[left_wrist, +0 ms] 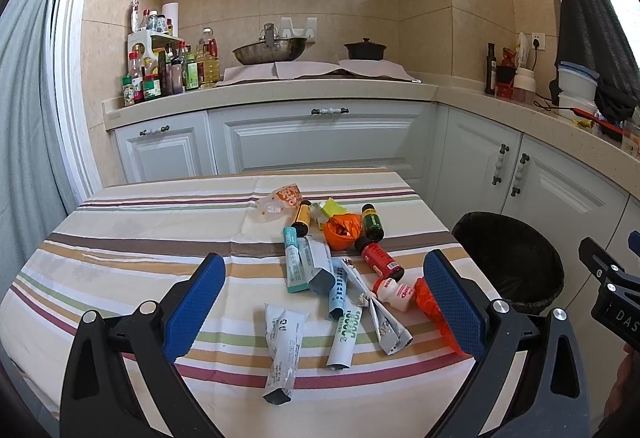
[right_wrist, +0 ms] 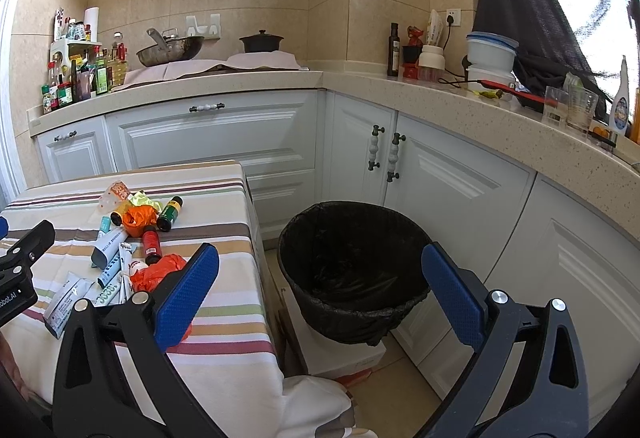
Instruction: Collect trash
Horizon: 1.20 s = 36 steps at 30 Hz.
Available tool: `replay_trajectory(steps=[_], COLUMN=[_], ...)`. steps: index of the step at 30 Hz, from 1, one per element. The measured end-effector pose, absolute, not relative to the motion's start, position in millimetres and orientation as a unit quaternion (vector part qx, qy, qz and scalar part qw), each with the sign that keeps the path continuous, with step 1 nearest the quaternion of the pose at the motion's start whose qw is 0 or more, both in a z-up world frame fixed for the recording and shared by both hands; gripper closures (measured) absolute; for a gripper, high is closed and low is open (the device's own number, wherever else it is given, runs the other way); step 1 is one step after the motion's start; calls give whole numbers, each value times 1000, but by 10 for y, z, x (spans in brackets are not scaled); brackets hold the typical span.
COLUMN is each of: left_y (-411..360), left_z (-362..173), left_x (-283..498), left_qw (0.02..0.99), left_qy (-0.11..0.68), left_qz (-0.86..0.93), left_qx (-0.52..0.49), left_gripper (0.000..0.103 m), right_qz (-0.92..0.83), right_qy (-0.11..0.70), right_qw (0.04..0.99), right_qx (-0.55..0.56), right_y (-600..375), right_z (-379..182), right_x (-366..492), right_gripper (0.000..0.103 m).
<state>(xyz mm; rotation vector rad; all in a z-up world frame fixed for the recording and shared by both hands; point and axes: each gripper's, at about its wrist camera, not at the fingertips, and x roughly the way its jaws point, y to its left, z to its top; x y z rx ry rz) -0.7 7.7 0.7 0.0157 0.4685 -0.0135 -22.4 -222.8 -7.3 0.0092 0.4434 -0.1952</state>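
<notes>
A pile of trash lies on the striped tablecloth [left_wrist: 140,246]: squeezed tubes [left_wrist: 280,346], a red bottle [left_wrist: 380,258], a green bottle [left_wrist: 372,222], a small white bottle [left_wrist: 394,292], orange wrappers [left_wrist: 342,230] and a snack bag [left_wrist: 280,200]. My left gripper [left_wrist: 324,302] is open and empty, held above the near part of the pile. My right gripper [right_wrist: 320,294] is open and empty, held over the gap between the table and the black-lined bin [right_wrist: 352,270]. The bin [left_wrist: 508,258] stands on the floor right of the table.
White cabinets [right_wrist: 224,142] and a counter with a wok [left_wrist: 270,48], a black pot [left_wrist: 365,49] and many bottles [left_wrist: 160,74] run behind and to the right. A white box [right_wrist: 344,358] sits under the bin.
</notes>
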Motion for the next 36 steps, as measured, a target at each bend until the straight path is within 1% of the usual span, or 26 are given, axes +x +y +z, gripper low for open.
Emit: replay_trajectory(steps=[36], left_y=[40], left_z=[-17], left_x=[-3], left_qw=[971], left_qy=[239], left_qz=[-13], left_qx=[10], left_gripper=[6], right_qz=[-97], right_qy=[221], right_qw=[970], right_qx=[3], right_y=[-2235], right_z=[-80], right_x=[-222], right_gripper=[4])
